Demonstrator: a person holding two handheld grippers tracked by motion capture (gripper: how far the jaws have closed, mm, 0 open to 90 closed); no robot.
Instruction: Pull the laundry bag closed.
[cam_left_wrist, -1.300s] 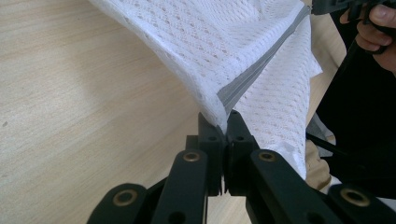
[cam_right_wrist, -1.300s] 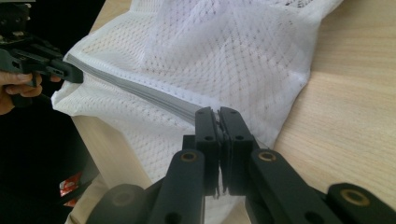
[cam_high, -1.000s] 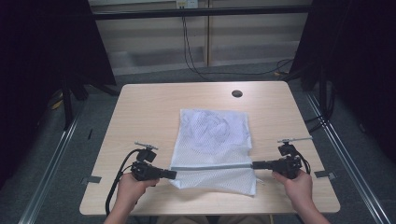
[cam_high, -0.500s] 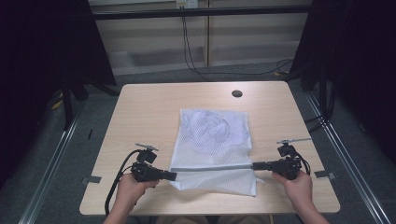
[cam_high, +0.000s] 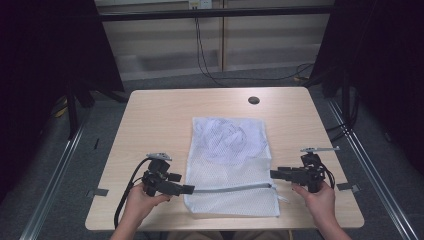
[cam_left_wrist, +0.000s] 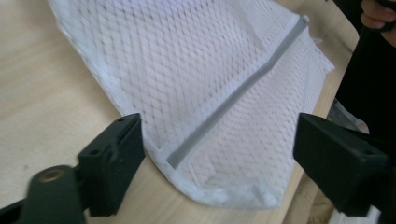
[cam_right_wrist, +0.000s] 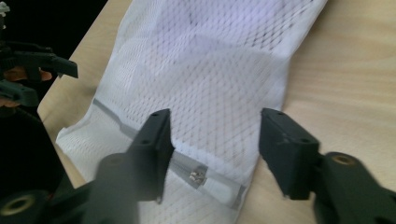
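While the mesh bag lies flat on the table, both grippers' jaws have just been opening. L gripper & R gripper sit released at the grey zipper ends, nothing pinched.

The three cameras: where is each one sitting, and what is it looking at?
High view: sits above the person's side, looks forward and down on the table and mesh bag; both hands, the left gripper and right gripper show.
Left gripper view: rides the left gripper, looks between its open jaws at the bag's zip end.
Right gripper view: rides the right gripper, looks between its open jaws at the zip pull; the left gripper shows far off.
Shared: the bag and its zip.
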